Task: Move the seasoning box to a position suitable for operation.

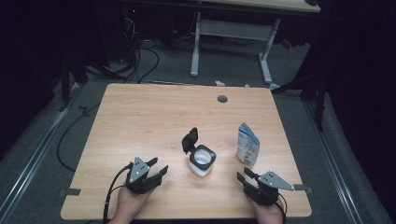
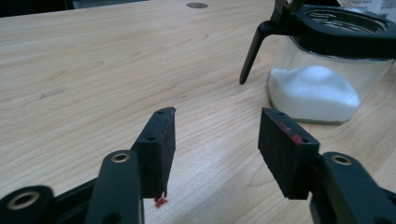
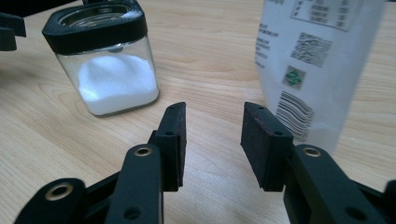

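A square glass jar [image 1: 202, 161] with a black rim and a flipped-up black lid [image 1: 189, 140] stands mid-table, part filled with white powder. A white printed pouch [image 1: 247, 144] stands upright to its right. My left gripper [image 1: 158, 169] rests near the front edge, left of the jar, jaws apart with nothing between them. In the left gripper view the jar [image 2: 322, 70] is ahead to the right of the gripper [image 2: 217, 135]. My right gripper [image 1: 245, 175] sits at the front right, open and empty; its own view has the gripper [image 3: 212, 135] facing the gap between jar [image 3: 112, 65] and pouch [image 3: 313, 60].
The wooden table [image 1: 154, 116] has a grey cable grommet [image 1: 222, 99] near its far edge. Beyond it, on the dark floor, stand a white desk frame [image 1: 231, 32] and loose cables [image 1: 135, 60]. A tape tab [image 1: 69, 192] sticks out at the front left edge.
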